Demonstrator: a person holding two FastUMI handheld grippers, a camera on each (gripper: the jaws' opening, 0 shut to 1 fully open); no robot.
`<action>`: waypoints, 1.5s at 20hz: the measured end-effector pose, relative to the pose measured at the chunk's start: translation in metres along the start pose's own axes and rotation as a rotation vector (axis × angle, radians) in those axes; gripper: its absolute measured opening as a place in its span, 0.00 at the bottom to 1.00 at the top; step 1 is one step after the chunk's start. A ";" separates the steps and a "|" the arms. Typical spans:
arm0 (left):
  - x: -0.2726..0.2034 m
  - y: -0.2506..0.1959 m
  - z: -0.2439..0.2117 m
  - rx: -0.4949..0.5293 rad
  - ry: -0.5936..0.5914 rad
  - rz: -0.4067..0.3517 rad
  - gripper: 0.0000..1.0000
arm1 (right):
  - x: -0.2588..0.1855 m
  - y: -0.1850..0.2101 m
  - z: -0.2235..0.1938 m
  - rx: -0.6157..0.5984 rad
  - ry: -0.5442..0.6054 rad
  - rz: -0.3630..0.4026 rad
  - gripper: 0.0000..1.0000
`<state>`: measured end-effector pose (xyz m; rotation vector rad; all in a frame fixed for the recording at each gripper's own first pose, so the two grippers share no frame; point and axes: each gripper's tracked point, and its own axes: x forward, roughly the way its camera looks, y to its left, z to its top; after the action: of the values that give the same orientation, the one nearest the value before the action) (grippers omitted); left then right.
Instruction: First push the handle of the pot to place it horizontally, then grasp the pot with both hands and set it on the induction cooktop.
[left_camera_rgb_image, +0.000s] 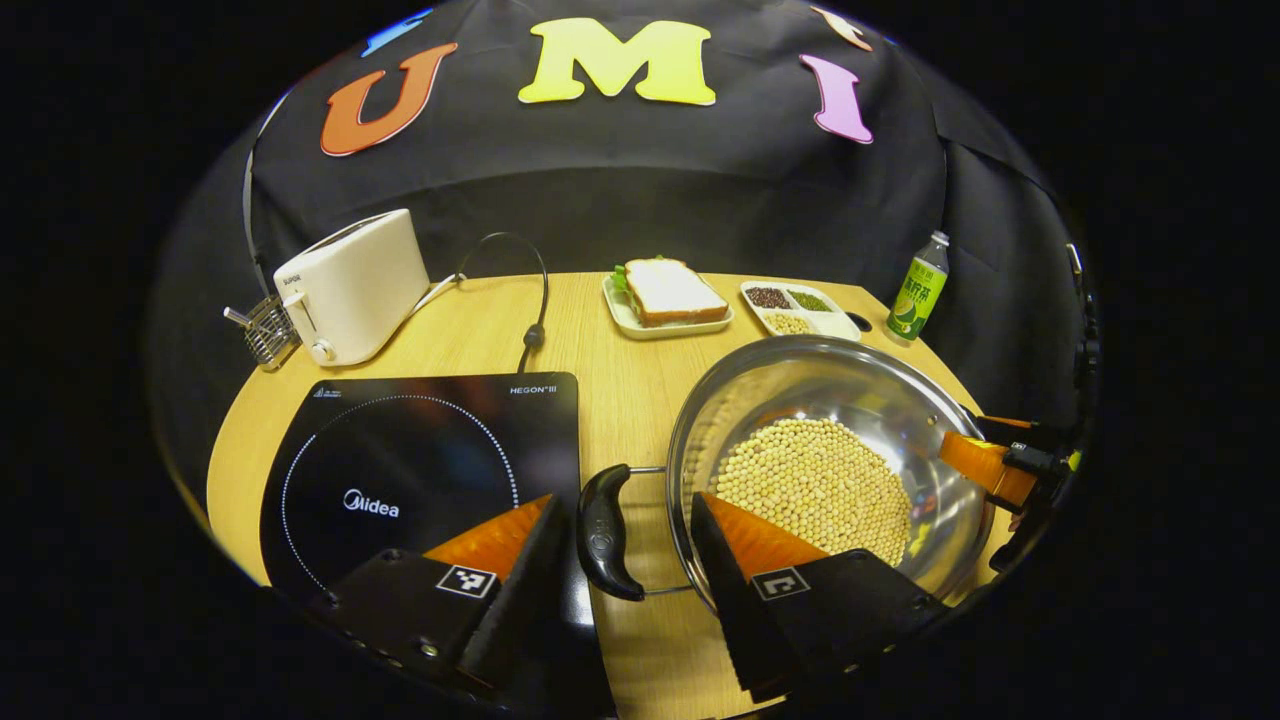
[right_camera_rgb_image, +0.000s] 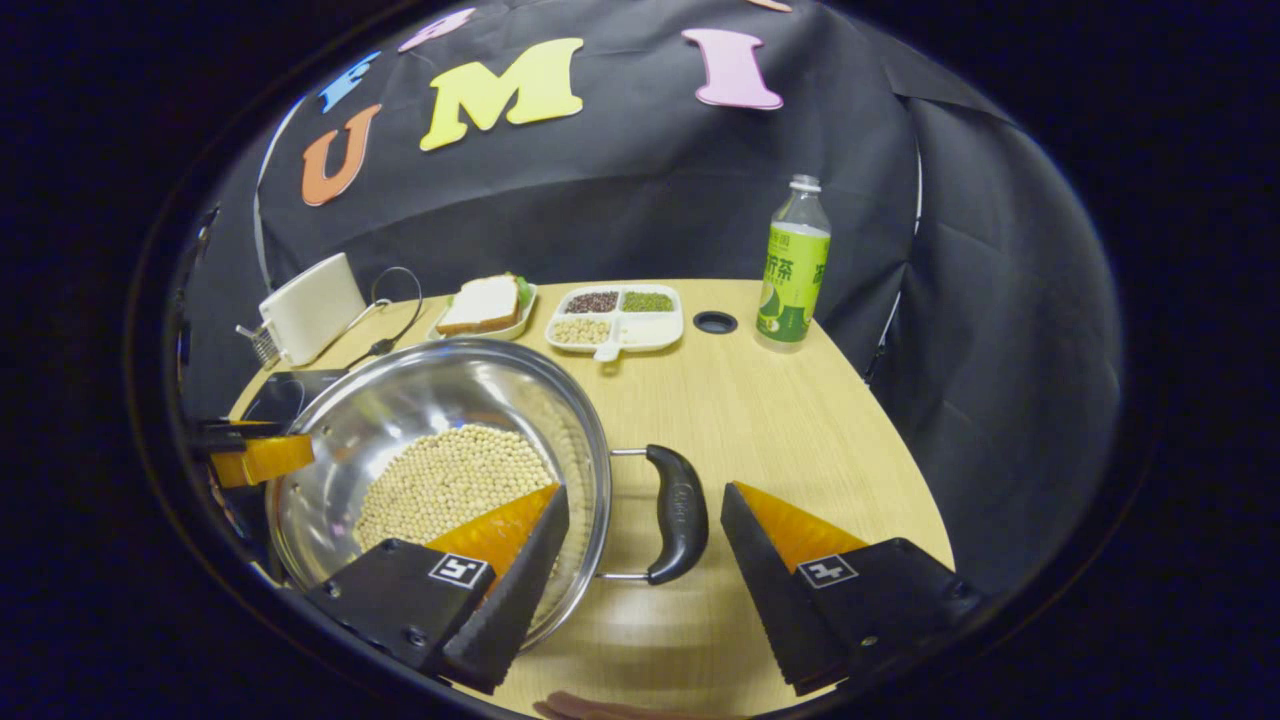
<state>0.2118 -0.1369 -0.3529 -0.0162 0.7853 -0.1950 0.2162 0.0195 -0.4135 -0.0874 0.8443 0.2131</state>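
- The step in hand looks like the two-handed grasp: both handles of the pot (left_camera_rgb_image: 820, 470) already lie flat, so the push seems done.
- In the left gripper view, the left gripper (left_camera_rgb_image: 622, 530) has its jaws spread, one finger on either side of the pot's left handle (left_camera_rgb_image: 603, 532), not yet pressing it; one finger reaches over the rim toward the beans (left_camera_rgb_image: 815, 485).
- In the right gripper view, the right gripper (right_camera_rgb_image: 645, 520) is likewise spread around the right handle (right_camera_rgb_image: 678, 513), with no contact that I can see.
- The pot sits on the table (right_camera_rgb_image: 790, 420), just beside the cooktop (left_camera_rgb_image: 420, 470), which lies at 9 o'clock of it in the left gripper view.
- Next move, by my reading: close both pairs of jaws on the handles together, lift level so the beans stay put, carry toward 9 o'clock and lower onto the ringed zone.
- Nothing stands on the cooktop's top surface. The pot's near handle must clear the cooktop's edge.
- Around, well apart at 12 o'clock: a toaster (left_camera_rgb_image: 350, 285) with its cord (left_camera_rgb_image: 520, 290), a sandwich (left_camera_rgb_image: 672, 292) on a plate, a divided tray (left_camera_rgb_image: 800, 310) of grains, a bottle (right_camera_rgb_image: 793, 265).
- The risk is an uneven grip tilting the pot.
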 end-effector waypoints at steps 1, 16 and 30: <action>0.002 -0.004 0.000 -0.003 0.002 -0.008 0.82 | 0.002 0.000 0.000 -0.002 0.002 -0.001 0.96; -0.024 -0.024 -0.001 0.002 -0.012 -0.051 0.55 | -0.033 -0.015 -0.015 0.080 0.059 -0.059 0.64; -0.135 0.034 0.043 -0.004 -0.178 -0.057 0.54 | -0.131 0.058 0.027 0.097 -0.034 -0.030 0.64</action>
<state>0.1544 -0.0811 -0.2311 -0.0596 0.6083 -0.2427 0.1383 0.0607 -0.2972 -0.0056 0.8181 0.1446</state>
